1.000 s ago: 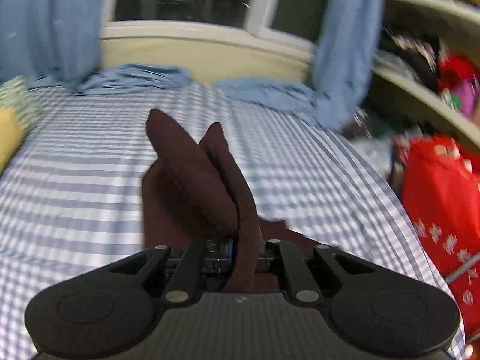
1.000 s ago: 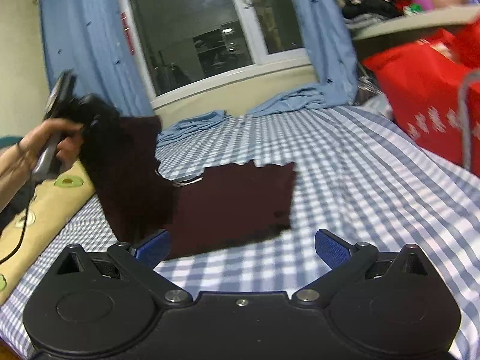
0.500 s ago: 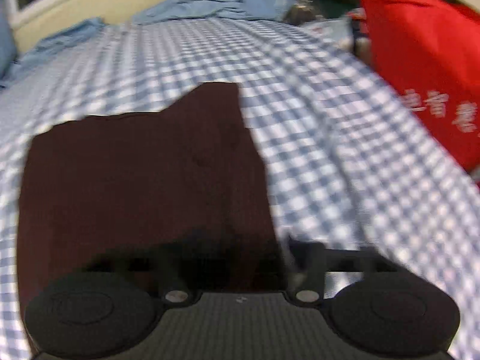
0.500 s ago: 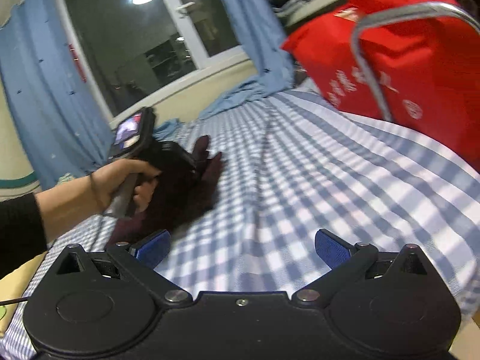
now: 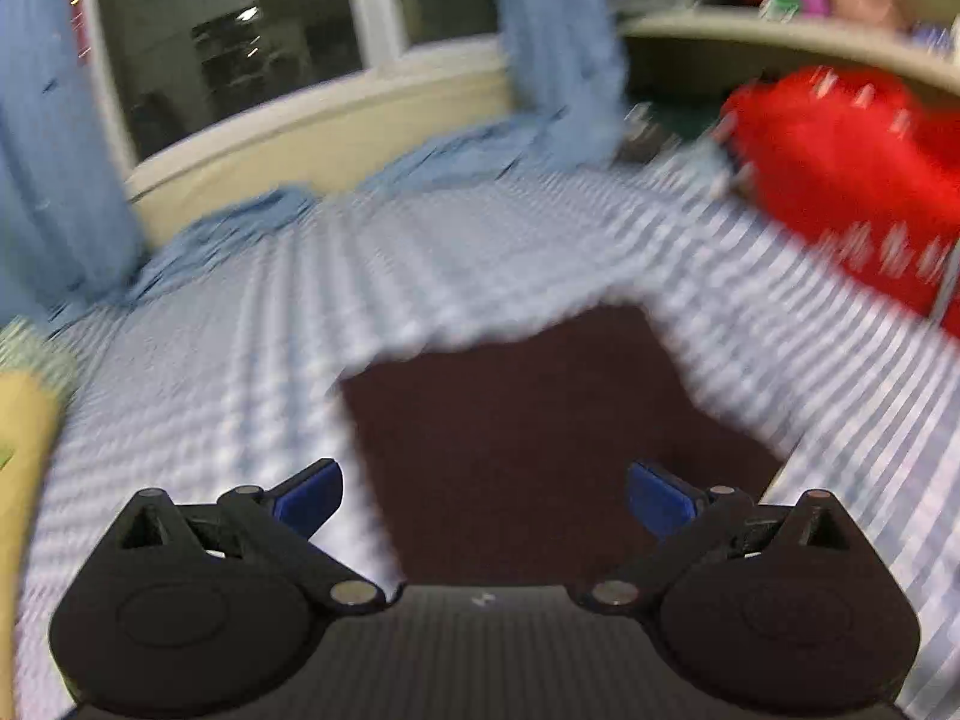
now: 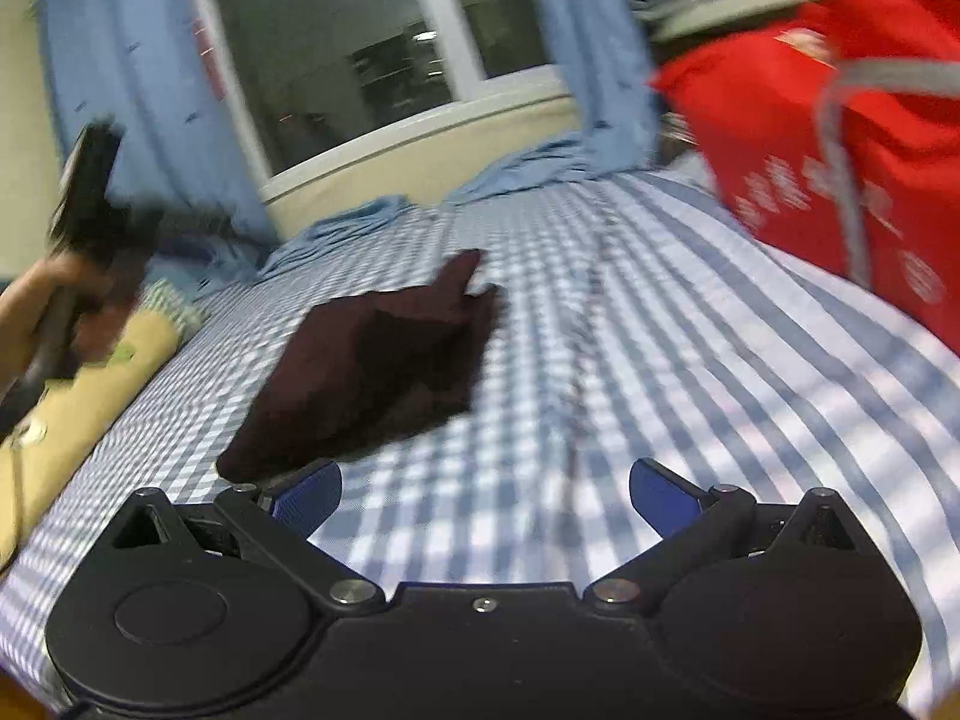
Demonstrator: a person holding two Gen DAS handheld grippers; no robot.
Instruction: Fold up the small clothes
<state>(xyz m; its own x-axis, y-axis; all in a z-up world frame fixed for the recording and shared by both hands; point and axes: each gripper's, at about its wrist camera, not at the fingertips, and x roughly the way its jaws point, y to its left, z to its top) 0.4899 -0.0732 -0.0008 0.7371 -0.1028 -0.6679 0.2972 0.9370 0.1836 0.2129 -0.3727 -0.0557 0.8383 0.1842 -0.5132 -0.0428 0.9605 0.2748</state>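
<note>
Bare checked sheet (image 6: 660, 372) right of dark garment (image 6: 384, 360), red bag (image 6: 798, 138) walling far right, yellow pillow (image 6: 78, 402) left

I see the dark maroon garment (image 6: 372, 372) lying folded and flat on the blue checked bedsheet (image 6: 660, 372), one corner poking up.

I am in a home bedroom: a bed under a blue-and-white checked sheet (image 6: 660, 360), a dark night window (image 6: 360, 60) on the far wall, blue curtains (image 6: 132, 90) at both its sides, a red bag (image 6: 810, 138) at the right, and a cluttered shelf (image 5: 780, 42) far right.
</note>
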